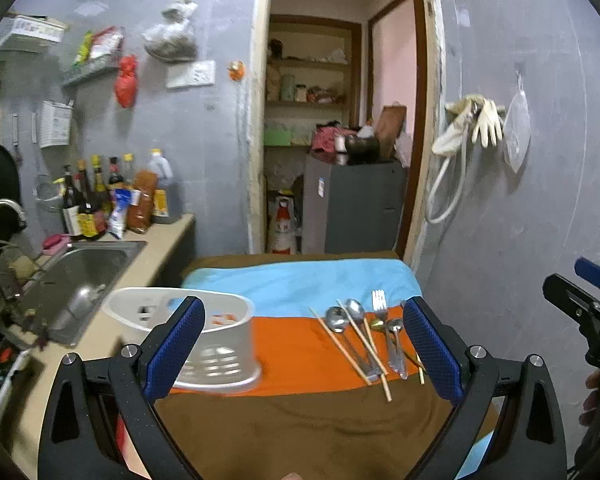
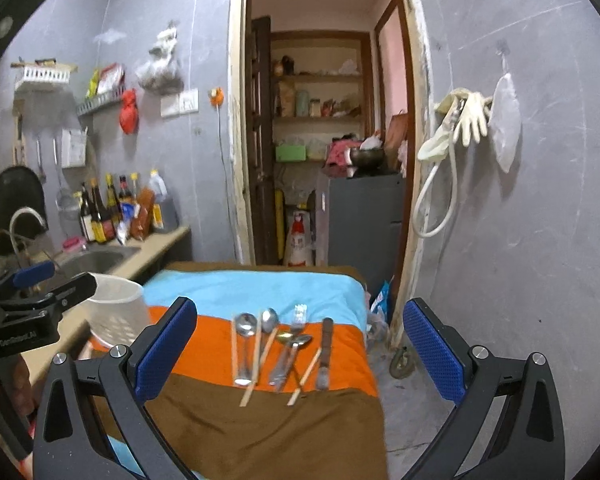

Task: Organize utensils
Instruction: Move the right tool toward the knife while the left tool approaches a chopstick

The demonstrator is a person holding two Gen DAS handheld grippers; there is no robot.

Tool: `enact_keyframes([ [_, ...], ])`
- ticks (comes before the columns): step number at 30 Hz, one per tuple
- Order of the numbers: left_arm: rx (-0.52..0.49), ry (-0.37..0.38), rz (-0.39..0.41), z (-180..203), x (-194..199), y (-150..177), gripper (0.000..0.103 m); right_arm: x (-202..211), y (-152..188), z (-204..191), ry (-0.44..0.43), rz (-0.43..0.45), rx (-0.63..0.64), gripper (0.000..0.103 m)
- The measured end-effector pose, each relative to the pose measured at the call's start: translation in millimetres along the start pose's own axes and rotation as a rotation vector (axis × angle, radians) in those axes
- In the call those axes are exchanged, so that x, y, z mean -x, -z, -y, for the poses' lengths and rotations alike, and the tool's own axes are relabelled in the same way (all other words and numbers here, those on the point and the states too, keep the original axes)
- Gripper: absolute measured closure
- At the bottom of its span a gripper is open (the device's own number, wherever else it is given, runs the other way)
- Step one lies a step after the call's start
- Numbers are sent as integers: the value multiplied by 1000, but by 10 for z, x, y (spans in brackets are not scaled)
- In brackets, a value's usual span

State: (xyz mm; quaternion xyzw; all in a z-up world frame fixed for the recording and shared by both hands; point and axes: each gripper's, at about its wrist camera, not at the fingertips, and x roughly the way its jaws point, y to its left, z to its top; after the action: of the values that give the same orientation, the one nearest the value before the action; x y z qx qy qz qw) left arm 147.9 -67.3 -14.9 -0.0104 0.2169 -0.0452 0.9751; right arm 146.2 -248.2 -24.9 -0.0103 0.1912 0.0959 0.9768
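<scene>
Utensils (image 2: pixel 278 350) — spoons, fork, chopsticks, knife — lie loose on the cloth-covered worktop (image 2: pixel 260 432), right of the white basket (image 1: pixel 204 344). Both the left claw (image 1: pixel 300 344) and right claw (image 2: pixel 300 348) are spread wide, holding nothing. Metal pieces are prob. stiff, light, slippery — pinch mid-handle, one at a time. Chopsticks are thin and may roll.

A home kitchen: steel sink (image 1: pixel 80 272), sauce bottles (image 1: pixel 96 200) on the counter (image 1: pixel 160 248).
</scene>
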Motion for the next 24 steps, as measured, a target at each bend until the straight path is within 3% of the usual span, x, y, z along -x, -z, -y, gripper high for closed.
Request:
enact_keyframes([
  [4, -25, -34, -38, 210, -465, 51, 6, -433, 51, 289, -68, -79, -13, 0],
  [9, 24, -106, -103, 261, -1003, 182, 6, -952, 171, 576, -79, -133, -17, 0],
  [14, 39, -136, -178, 280, -1430, 319, 6, -1468, 336, 737, -133, -219, -44, 25],
  [18, 25, -143, -240, 284, -1752, 459, 8, -1843, 496, 787, -159, -280, -61, 33],
  [21, 12, -154, -290, 259, -1980, 544, 21, -2062, 604, 802, -164, -331, -64, 41],
  [24, 16, -147, -348, 202, -2194, 642, 43, -2268, 683, 812, -180, -373, -60, 48],
])
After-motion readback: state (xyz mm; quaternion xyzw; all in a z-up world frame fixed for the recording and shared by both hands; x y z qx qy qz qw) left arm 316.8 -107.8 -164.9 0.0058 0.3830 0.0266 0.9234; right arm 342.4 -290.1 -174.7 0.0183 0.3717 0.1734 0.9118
